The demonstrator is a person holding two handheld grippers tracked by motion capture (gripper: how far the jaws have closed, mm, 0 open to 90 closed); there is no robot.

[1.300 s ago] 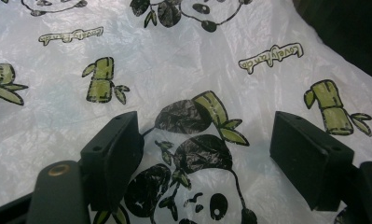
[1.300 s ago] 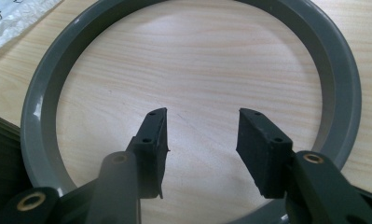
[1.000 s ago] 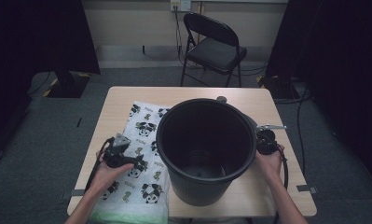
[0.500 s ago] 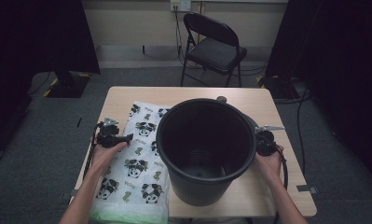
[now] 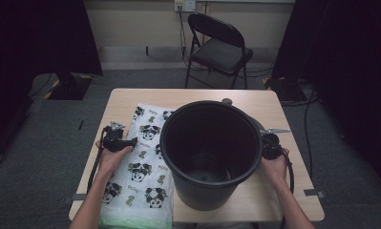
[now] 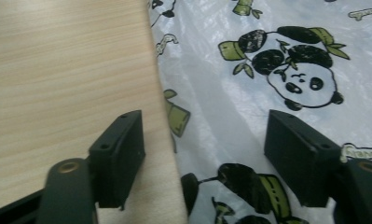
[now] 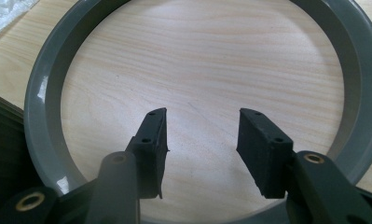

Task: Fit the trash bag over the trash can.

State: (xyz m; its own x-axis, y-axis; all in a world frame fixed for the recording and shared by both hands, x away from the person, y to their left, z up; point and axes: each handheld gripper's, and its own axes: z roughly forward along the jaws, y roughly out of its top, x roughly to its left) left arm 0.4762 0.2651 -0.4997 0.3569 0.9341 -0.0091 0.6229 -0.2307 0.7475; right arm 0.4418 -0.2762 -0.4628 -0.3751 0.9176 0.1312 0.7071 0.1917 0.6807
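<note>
Left claw (image 5: 131, 141) of mine hovers low over the left edge of the panda-print bag (image 5: 140, 167), and its jaws have just been closing. In the left gripper view (image 6: 202, 154) they stand fairly wide with the pads touching nothing: one jaw is over bare wood, the other over the plastic, and the bag's edge runs between them. The bag lies flat on the left half of the desk (image 5: 126, 98), stretching from near the far edge to the near one, where a pale green band hangs at the rim. Its right side tucks against the black bucket (image 5: 209, 152), which stands upright in the middle of the desk, mouth open, its inside dark.

My right claw (image 5: 267, 143) sits just beside the bucket's right wall, near the desk's right edge, with its cable looping by my wrist. In the right gripper view (image 7: 202, 140) its jaws are partly apart and hold nothing; bare wood shows between them. A grey ring (image 7: 44, 107) lies flat on the desk around the spot they point at, and the jaws rise inside its opening without touching it. A corner of the bag (image 7: 6, 9) peeks in at that view's upper left.
</note>
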